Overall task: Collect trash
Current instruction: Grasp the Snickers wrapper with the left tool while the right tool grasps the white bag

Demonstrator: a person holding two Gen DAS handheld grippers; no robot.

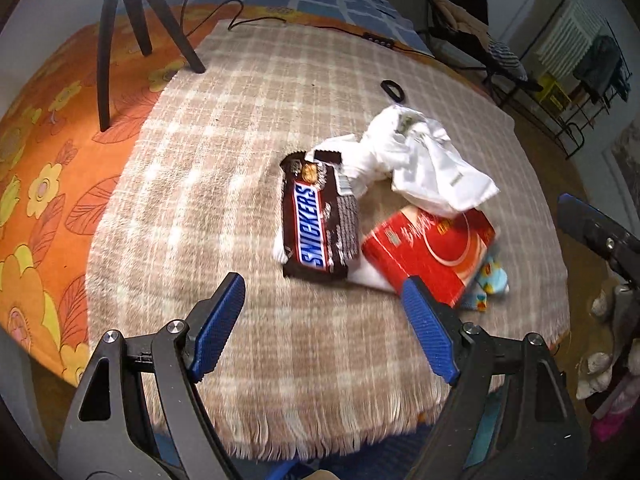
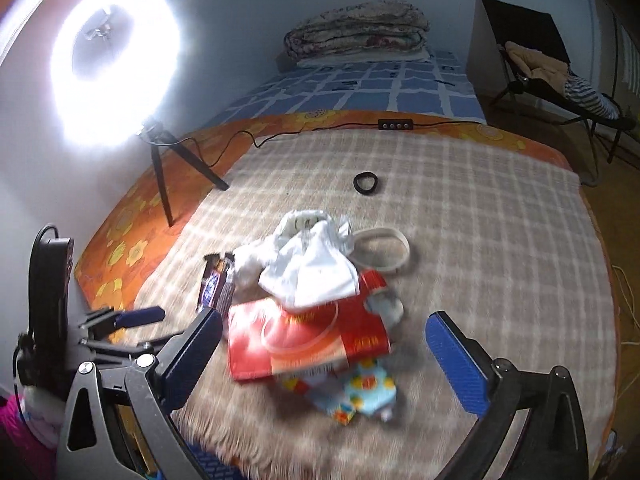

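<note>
Hidden or unclear items: a patterned light-blue wrapper [image 2: 362,394] lies mostly under the red box [image 2: 308,340], and motion blur prevents reading its print. A white item [image 1: 370,278] under the Snickers wrapper [image 1: 316,224] and the red box shows only at its edge; it may be paper. A ring light [image 2: 108,68] at 10 o'clock in the right wrist view is overexposed.

Claw pose: the left claw [image 1: 324,326] points steeply down over the near edge of the checked blanket [image 1: 224,168] on the bed. Its jaws are released, with nothing between them. The right claw [image 2: 324,352] also angles downward. Its jaws stand wide apart, released, above the red box without pressing on it.

Trash: the pile sits at mid-blanket, at 1 o'clock from the left claw. The Snickers wrapper is brown, torn open at its far end, and lies flat. The red box touches it on its right. A crumpled white plastic bag [image 1: 420,160] rests on the far end of both. A black ring [image 2: 366,182] lies apart at 12 o'clock.
</note>
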